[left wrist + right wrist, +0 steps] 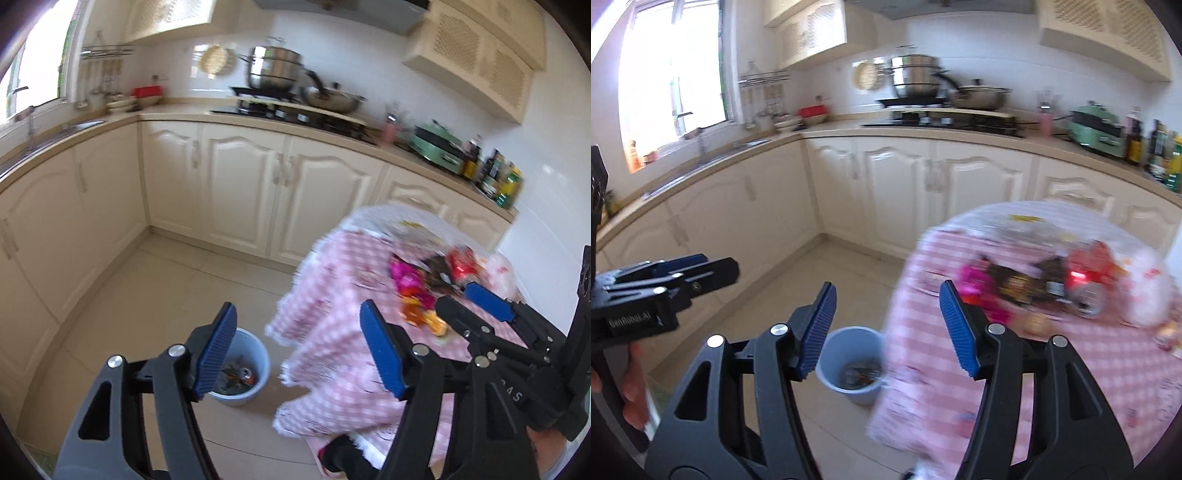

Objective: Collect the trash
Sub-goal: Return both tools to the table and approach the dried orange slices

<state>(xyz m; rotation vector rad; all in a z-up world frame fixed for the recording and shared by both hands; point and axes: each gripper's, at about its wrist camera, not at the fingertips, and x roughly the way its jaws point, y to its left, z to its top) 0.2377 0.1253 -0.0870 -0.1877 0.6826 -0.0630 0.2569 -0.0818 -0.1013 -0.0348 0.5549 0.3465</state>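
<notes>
Both the left gripper (299,350) and right gripper (888,328) hang spread and empty above the floor. Below them stands a blue bin (849,363) holding scraps, just beside the pink-checked table (1071,369), where wrappers (982,291) and a red can (1084,284) lie piled.

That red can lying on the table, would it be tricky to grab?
The red can lies on its side, so a nudge would probably roll it. It looks like thin metal, likely light and easily dented. Its shiny surface may slip between the pads, though blur hides details.
</notes>
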